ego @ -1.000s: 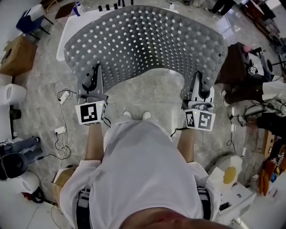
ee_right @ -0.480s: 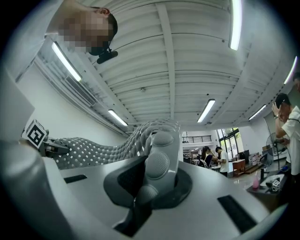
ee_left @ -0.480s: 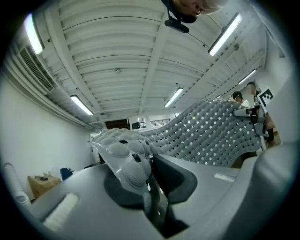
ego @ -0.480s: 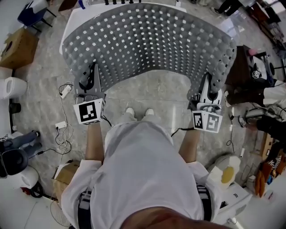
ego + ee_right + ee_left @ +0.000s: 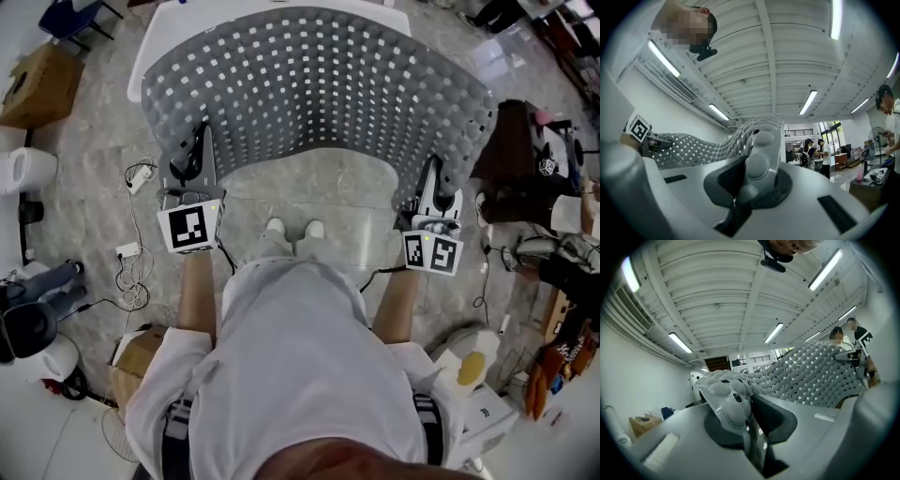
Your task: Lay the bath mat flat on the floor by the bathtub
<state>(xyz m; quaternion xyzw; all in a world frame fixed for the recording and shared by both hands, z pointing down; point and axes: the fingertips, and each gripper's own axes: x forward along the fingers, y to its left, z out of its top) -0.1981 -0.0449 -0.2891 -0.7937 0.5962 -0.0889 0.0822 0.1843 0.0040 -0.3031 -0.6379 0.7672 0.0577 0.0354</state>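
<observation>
Evidently the spreading step is in hand: the grey perforated bath mat (image 5: 319, 89) hangs stretched in the air between the two grippers. In the head view its far edge overlaps the white bathtub (image 5: 161, 26), and its near edge arches above the bare floor (image 5: 309, 192) ahead of the person's shoes (image 5: 292, 228). The left gripper (image 5: 192, 159) has its jaws nearly together, pinching the mat's near left corner; its own view shows the nubbed rubber squeezed between them. The right gripper (image 5: 437, 187) is likewise clamped narrow on the near right corner. No part of the mat appears to rest on the floor yet. The next move, I judge, calls for lowering both hands evenly with the mat taut, so that it settles without folds alongside the tub. Only then should the jaws part.
</observation>
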